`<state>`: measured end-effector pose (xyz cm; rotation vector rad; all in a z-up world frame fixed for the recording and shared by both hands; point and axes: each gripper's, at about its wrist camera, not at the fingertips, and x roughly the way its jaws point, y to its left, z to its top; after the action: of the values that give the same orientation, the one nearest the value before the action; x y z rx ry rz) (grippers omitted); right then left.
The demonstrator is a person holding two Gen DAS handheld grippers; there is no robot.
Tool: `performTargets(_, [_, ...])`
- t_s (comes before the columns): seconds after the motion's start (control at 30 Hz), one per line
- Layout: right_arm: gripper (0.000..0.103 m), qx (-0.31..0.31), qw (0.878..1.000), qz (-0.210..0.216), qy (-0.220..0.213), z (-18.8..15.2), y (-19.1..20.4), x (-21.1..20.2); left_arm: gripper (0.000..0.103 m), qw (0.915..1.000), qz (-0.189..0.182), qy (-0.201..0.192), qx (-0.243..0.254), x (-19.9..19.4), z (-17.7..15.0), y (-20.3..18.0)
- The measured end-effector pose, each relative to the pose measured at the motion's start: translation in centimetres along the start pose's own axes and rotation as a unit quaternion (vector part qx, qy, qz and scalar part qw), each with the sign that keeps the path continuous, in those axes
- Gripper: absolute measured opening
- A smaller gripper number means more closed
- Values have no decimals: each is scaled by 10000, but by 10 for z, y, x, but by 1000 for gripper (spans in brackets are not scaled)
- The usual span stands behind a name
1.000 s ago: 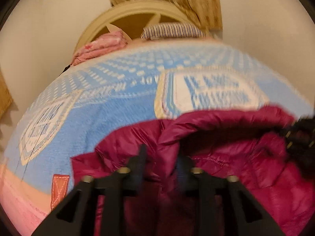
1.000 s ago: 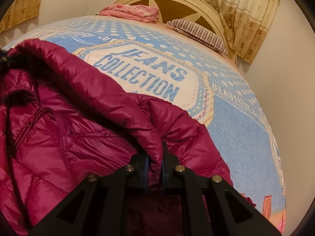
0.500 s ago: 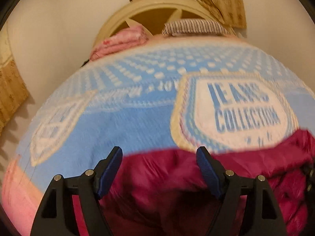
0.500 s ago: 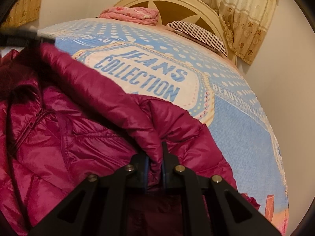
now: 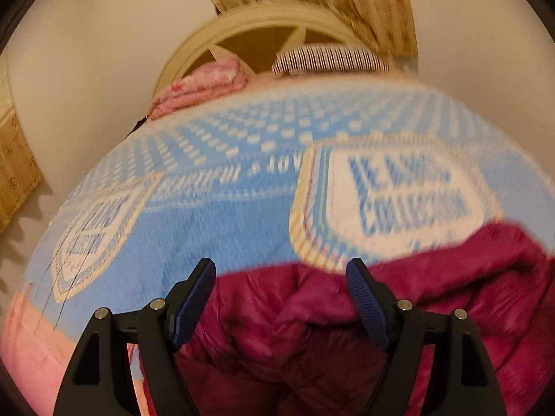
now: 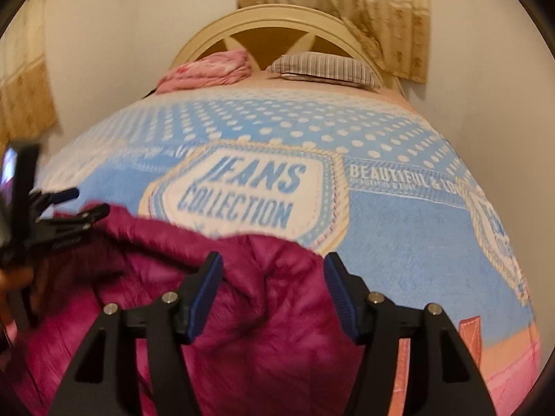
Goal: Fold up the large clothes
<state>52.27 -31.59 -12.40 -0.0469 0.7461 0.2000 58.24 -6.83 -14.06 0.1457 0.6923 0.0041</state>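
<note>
A magenta puffer jacket [image 5: 312, 329] lies bunched on the near part of a bed with a blue "JEANS COLLECTION" blanket [image 5: 215, 228]. My left gripper [image 5: 281, 277] is open above the jacket's far edge, holding nothing. In the right wrist view the jacket [image 6: 263, 298] fills the lower left over the blanket [image 6: 399, 242]. My right gripper [image 6: 274, 272] is open just above the jacket, its blue pads apart. The left gripper [image 6: 66, 204] shows at the far left edge, open.
At the head of the bed are a folded pink blanket [image 6: 208, 72], a striped pillow [image 6: 322, 69] and a cream arched headboard [image 6: 277, 20]. Curtains [image 6: 347, 10] hang behind. Walls stand close on both sides.
Both grippers have let go of the jacket and opened: the left one about half a second ago, the right one just now. The jacket has dropped onto the bed.
</note>
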Motion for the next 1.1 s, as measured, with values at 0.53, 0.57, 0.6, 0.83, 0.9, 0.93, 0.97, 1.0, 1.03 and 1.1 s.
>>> performTargets(0.53, [63, 59, 9980, -8, 626, -26, 42, 91, 80, 9976, -132, 672, 104, 51, -39, -29])
performTargets(0.57, [63, 39, 9982, -25, 595, -28, 42, 90, 81, 9974, -94, 699, 165, 53, -41, -31])
performTargets(0.6, [63, 33, 9983, -29, 587, -29, 42, 90, 81, 9971, -70, 727, 224, 55, -43, -33])
performTargets(0.83, [65, -28, 9979, -84, 642, -33, 45, 100, 84, 9968, -53, 776, 189, 62, -47, -33])
performTargets(0.9, [66, -70, 9978, -131, 650, -34, 47, 100, 85, 9967, -49, 783, 182, 63, -47, -33])
performTargets(0.93, [66, -87, 9977, -154, 652, -34, 48, 101, 85, 9968, -40, 773, 183, 63, -47, -33])
performTargets(0.97, [66, -96, 9977, -169, 654, -35, 48, 101, 85, 9969, -35, 763, 179, 62, -48, -33])
performTargets(1.0, [66, -106, 9976, -186, 654, -35, 48, 101, 85, 9970, -11, 753, 191, 62, -48, -34])
performTargets(1.03, [66, -113, 9976, -196, 655, -35, 48, 101, 86, 9970, 32, 747, 221, 62, -48, -35])
performTargets(1.1, [66, -146, 9975, -240, 651, -36, 50, 101, 86, 9970, 96, 719, 265, 61, -48, -37])
